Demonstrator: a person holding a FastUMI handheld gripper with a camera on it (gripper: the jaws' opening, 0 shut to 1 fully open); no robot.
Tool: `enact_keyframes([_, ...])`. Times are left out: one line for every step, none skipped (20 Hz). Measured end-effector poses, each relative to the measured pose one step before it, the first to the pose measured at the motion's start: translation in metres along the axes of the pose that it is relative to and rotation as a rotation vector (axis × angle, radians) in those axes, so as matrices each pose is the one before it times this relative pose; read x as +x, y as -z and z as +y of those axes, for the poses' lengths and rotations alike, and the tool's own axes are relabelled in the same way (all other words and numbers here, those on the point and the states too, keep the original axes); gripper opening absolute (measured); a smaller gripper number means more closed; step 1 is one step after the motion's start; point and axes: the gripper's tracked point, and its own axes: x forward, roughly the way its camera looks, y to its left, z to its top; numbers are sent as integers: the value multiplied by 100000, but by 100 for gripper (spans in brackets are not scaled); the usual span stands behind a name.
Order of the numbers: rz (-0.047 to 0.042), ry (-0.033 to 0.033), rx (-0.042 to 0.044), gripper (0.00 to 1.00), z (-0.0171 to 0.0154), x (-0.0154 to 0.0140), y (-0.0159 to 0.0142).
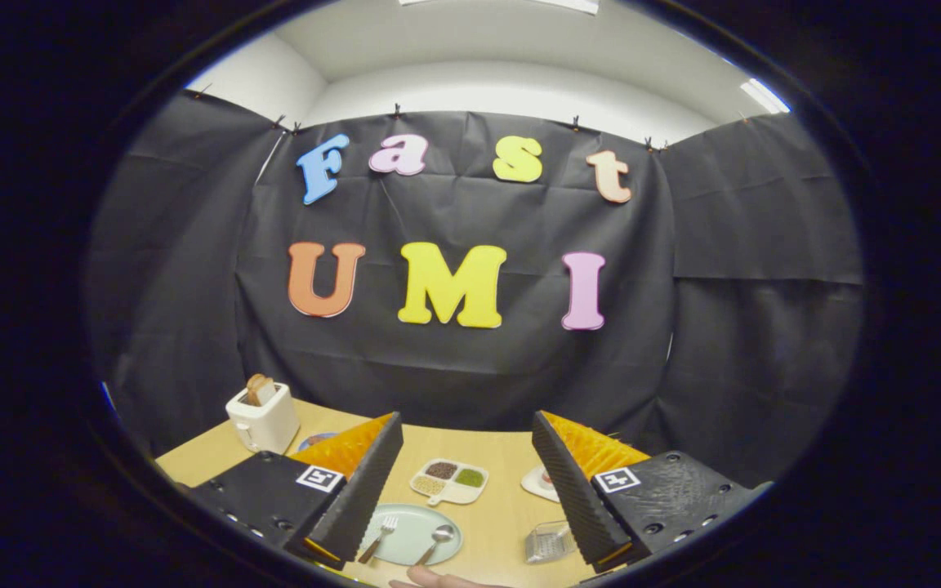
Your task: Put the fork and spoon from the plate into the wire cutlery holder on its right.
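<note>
**Ana:** Far to the left on the wooden table (495,523) stands a white toaster (265,420) with a slice of bread (259,389) poking out of its slot. It sits well apart from the work, beyond the left finger.

**Ben:** And moving inward?

**Ana:** Between the fingers, low and close, lies the pale green plate (409,535). The fork (378,539) rests on its left half, tines away from the camera, and the spoon (435,542) on its right half, bowl away too. They lie side by side without touching, handles toward the near rim, which I'd guess makes them easy to pinch from this side.

**Ben:** What's the gripper (466,465) doing?

**Ana:** Its fingers are spread wide with nothing between them, held high above the table and looking down at the plate. I'd judge neither utensil has been picked up yet.

**Ben:** Anything behind the plate?

**Ana:** A small divided dish (449,481) with three fillings, dark, green and tan. Right of that, a little white dish (537,482) half hidden by the right finger.

**Ben:** The holder?

**Ana:** The wire cutlery holder (549,542) sits just right of the plate, beside the right finger's base, and looks empty. A fingertip (430,579) shows at the near edge.
</note>
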Motion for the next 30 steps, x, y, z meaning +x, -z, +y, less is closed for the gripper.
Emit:
enact_keyframes([2964, -897, 176, 95, 323, 368, 1368])
enact_keyframes([3379, -831, 364, 95, 256, 351, 1467])
enact_keyframes([3601, -488, -79, 95, 233, 430, 1773])
enact_keyframes([3892, -379, -394, 95, 161, 520, 1734])
enact_keyframes([4212, 456, -599, 95, -35, 541, 2041])
enact_keyframes([4290, 288, 113, 95, 4, 555, 1756])
enact_keyframes([4278, -96, 774, 95, 101, 810, 1653])
enact_keyframes([3538, 494, 418, 96, -23, 635, 1310])
enact_keyframes([3100, 313, 47, 96, 20, 654, 1517])
enact_keyframes([3240, 450, -569, 96, 121, 680, 1284])
enact_keyframes([3993, -289, -533, 96, 292, 639, 1646])
enact_keyframes([4290, -1136, -192, 96, 451, 682, 1432])
enact_keyframes([4946, -464, -698, 96, 302, 937, 1598])
enact_keyframes([4685, -515, 94, 96, 221, 926, 1166])
enact_keyframes([4415, -432, 540, 96, 135, 660, 1425])
enact_keyframes([4899, -103, 375, 96, -26, 470, 1391])
enact_keyframes([3582, -639, 933, 96, 120, 239, 1310])
enact_keyframes([3591, -193, 303, 96, 81, 327, 997])
enact_keyframes([2754, -67, 140, 96, -50, 467, 934])
enact_keyframes([2180, 129, 20, 96, -16, 407, 659])
enact_keyframes([1809, 676, -716, 96, 24, 634, 936])
enact_keyframes([2409, 109, -778, 96, 179, 417, 721])
enact_keyframes([1787, -541, -109, 96, 316, 487, 570])
enact_keyframes([1882, -200, -391, 96, 240, 318, 439])
enact_keyframes([1784, -577, -124, 96, 400, 289, 565])
enact_keyframes([1939, -243, -61, 96, 50, 316, 600])
enact_keyframes([2635, -209, 456, 95, 53, 348, 704])
enact_keyframes([2944, 556, 838, 95, -50, 445, 439])
enact_keyframes([2887, 471, 1453, 95, 3, 343, 399])
enact_keyframes([2438, -501, 1739, 96, 113, 364, 6])
